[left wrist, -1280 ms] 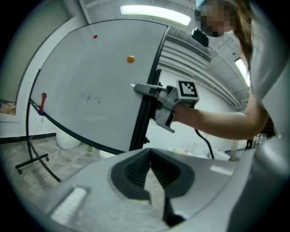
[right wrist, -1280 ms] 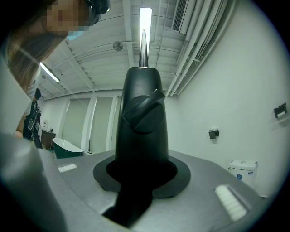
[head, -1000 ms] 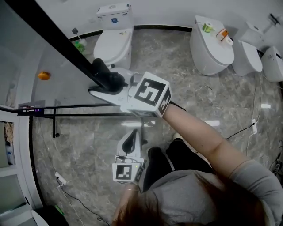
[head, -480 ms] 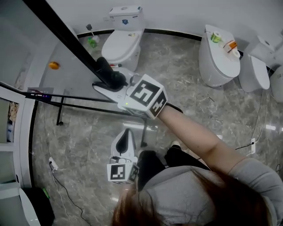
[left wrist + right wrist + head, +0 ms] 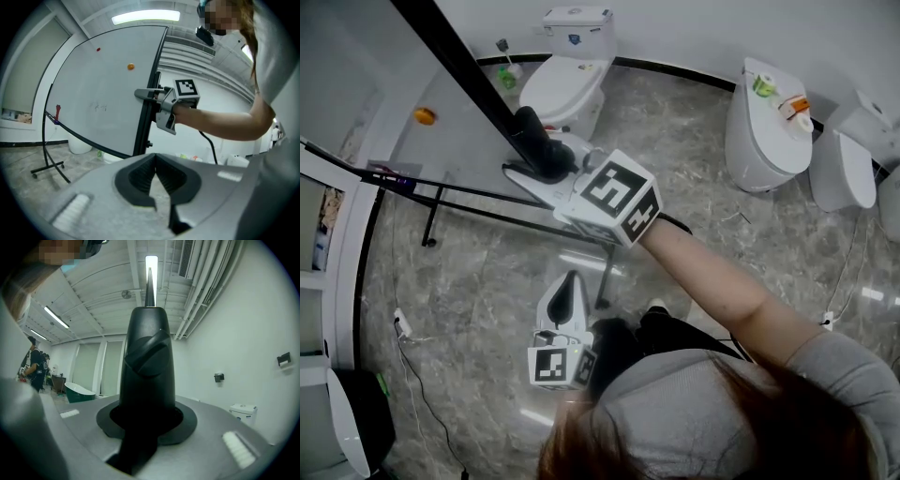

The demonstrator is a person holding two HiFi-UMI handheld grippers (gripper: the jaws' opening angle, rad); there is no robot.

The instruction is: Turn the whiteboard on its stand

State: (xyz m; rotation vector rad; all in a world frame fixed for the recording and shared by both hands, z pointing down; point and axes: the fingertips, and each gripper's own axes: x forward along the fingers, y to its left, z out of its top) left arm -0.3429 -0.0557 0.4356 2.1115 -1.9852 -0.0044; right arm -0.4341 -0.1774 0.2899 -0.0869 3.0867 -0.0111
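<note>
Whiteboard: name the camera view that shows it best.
Left gripper view: the whiteboard shows nearly its whole face, black side frame and stand. The head view catches it foreshortened from above, cropped at left. The right gripper view shows only that frame, rising from the right gripper's clamped jaws.

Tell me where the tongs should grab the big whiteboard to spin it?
Best is the black edge bar of the whiteboard, pinched edge-on from the side, as the right tongs do now. That bar is thin and straight, so it fits between the jaws. The flat white face gives nothing to pinch. Pushing at the edge probably swings the board easily too.
</note>
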